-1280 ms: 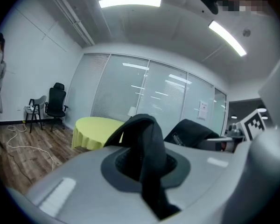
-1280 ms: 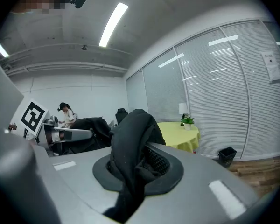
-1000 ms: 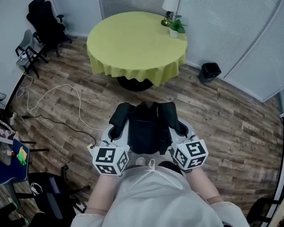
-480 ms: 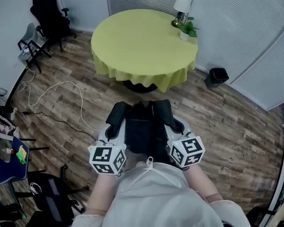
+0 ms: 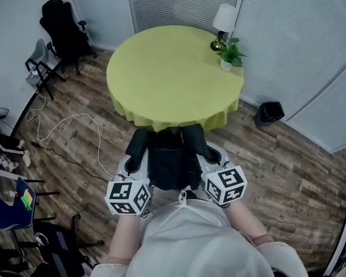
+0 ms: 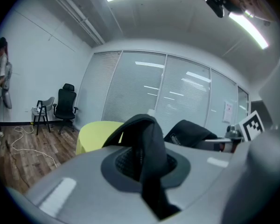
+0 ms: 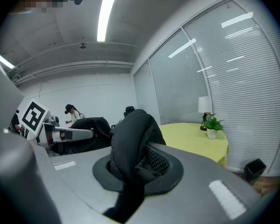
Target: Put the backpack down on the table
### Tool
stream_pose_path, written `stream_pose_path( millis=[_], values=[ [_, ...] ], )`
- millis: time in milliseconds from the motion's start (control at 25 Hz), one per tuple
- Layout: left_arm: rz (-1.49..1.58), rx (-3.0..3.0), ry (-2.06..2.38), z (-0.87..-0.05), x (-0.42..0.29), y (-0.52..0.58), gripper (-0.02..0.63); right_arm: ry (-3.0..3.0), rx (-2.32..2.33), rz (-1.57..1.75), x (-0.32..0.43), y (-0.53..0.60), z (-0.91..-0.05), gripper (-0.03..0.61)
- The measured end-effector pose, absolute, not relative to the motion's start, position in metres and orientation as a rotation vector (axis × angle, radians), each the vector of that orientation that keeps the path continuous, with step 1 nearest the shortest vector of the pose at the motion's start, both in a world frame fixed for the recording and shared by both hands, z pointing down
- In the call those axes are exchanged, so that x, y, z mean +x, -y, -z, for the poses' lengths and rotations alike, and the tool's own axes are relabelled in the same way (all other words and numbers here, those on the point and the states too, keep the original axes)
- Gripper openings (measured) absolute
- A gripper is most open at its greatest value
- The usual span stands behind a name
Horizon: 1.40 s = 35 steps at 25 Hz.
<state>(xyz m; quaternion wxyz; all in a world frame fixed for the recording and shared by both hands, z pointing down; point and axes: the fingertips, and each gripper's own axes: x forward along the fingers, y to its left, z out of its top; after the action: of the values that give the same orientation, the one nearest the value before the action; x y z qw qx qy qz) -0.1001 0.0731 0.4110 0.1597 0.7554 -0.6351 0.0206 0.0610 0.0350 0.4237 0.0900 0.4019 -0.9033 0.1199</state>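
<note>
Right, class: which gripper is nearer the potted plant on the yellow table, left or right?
Right. The right gripper, gripping a backpack strap, sits almost straight below the potted plant in the head view; the left gripper is off toward the opposite side.

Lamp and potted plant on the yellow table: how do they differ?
The lamp has a white shade; the potted plant shows green leaves in a white pot. The lamp stands taller than the plant and sits behind it in the head view. Both stand upright, side by side, near the yellow table's right edge.
</note>
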Motion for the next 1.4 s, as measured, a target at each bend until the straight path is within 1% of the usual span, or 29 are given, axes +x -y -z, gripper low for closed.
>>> stream_pose_path(
  millis=[280,560,640,800,960,1400],
  values=[
    [-0.032,2.146,1.851,-0.401,-0.06,0.019,0.035,2.715,1.153,-0.316,0.101,0.063,-0.409,0.04],
    [-0.083,2.135,1.829,-0.394,-0.055,0.134,0.035,2.699,1.146,-0.352,0.111,0.179,-0.403,0.04],
    [-0.089,2.14,1.815,-0.395,-0.059,0.154,0.035,2.694,1.158,-0.361,0.107,0.198,-0.404,0.04],
    [-0.081,2.164,1.794,-0.402,-0.063,0.159,0.035,2.692,1.195,-0.356,0.106,0.2,-0.411,0.04],
    [-0.08,2.195,1.755,-0.403,-0.079,0.198,0.035,2.674,1.24,-0.352,0.092,0.233,-0.411,0.04],
    [-0.102,2.28,1.655,-0.401,-0.156,0.345,0.035,2.609,1.368,-0.353,0.019,0.366,-0.409,0.04]
  ],
)
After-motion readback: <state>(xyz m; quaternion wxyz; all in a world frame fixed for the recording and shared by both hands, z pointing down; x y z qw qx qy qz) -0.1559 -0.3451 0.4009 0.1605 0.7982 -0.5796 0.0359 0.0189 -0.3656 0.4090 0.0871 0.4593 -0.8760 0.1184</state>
